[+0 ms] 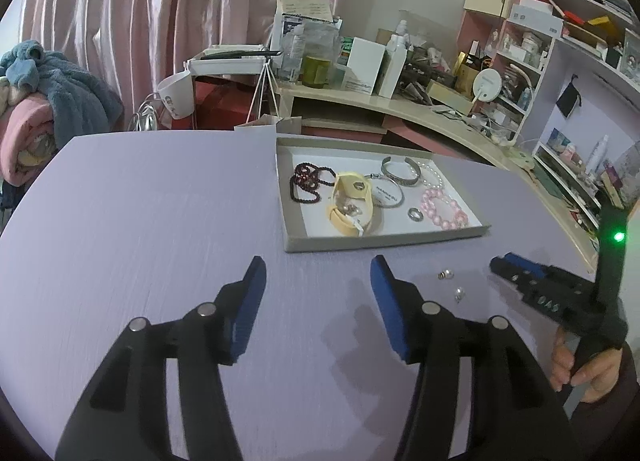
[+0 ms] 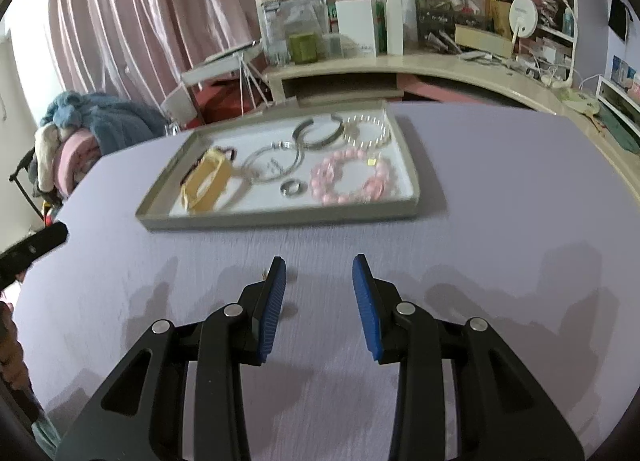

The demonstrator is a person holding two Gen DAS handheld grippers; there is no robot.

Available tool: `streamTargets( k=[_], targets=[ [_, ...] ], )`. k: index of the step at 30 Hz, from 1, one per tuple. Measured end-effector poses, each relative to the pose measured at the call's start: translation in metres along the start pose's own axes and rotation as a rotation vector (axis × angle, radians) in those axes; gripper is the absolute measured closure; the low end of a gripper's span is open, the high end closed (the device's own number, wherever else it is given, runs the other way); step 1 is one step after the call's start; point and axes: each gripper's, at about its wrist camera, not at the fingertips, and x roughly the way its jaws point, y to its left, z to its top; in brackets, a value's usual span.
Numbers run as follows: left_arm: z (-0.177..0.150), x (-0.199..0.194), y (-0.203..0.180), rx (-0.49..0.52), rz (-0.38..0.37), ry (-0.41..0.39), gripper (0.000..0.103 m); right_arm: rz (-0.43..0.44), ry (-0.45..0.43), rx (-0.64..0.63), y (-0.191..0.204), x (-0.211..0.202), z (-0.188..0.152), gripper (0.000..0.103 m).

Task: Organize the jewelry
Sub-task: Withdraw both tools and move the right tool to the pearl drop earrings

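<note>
Both the left hand-held gripper [image 1: 318,269] and right hand-held gripper [image 2: 319,269] hover wide open and empty above the lavender worktop [image 1: 140,221], near the shallow grey cardboard tray [image 1: 384,239] holding bracelets, with two small silver earrings [image 1: 451,283] lying loose beside it.

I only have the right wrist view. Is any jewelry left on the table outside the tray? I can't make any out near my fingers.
Observer: Yes. The left wrist view shows two small silvery pieces loose on the table, between the left gripper and the right gripper.
Operator: Anything behind the yellow band in the tray?
Observer: A dark beaded necklace lies at the left end of the tray, beside the yellow band.
Operator: And the left gripper?
Observer: Open and holding nothing, in front of the tray's near edge.
</note>
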Motion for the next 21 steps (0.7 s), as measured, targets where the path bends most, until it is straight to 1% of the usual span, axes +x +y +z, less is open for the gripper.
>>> streamTargets(
  k=[8, 15, 21],
  targets=[
    [-0.011, -0.015, -0.006, 0.021, -0.008, -0.017, 0.043, -0.004, 0.066, -0.056, 0.023, 0.017, -0.017, 0.066],
    [-0.015, -0.016, -0.002, 0.01, -0.011, -0.01, 0.042, -0.012, 0.087, -0.079, 0.033, 0.025, -0.023, 0.066],
    [-0.016, -0.015, 0.002, -0.002, -0.012, -0.005, 0.042, -0.022, 0.088, -0.088, 0.038, 0.027, -0.023, 0.066]
  ],
)
